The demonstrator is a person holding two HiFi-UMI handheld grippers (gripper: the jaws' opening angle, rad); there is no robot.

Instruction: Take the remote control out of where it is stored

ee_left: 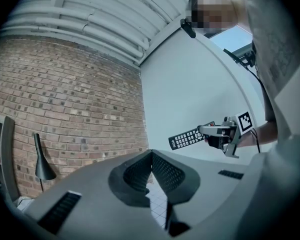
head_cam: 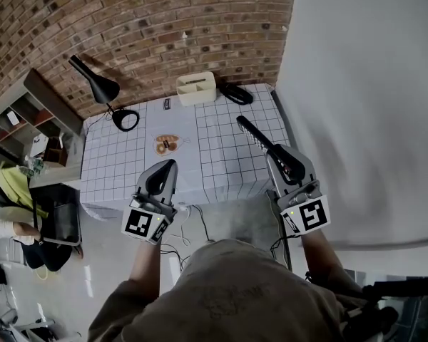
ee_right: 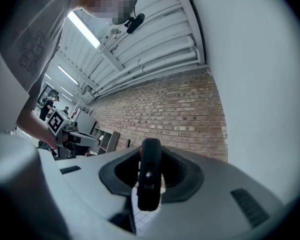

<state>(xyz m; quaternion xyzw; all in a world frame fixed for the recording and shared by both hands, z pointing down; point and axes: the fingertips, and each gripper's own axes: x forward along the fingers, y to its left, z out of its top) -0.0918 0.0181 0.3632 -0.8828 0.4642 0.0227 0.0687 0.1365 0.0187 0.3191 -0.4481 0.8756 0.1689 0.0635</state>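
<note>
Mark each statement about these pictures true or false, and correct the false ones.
1. The right tongs are closed on the remote control. True.
2. The remote control lies in the cream box on the table. False: it is held in the right tongs, up off the table and apart from the box.
3. The left tongs are closed with nothing between them. True.
4. The table has a plain red cover. False: the cover is white with a grid of dark lines.
5. A black lamp stands at the table's far left corner in the head view. True.
</note>
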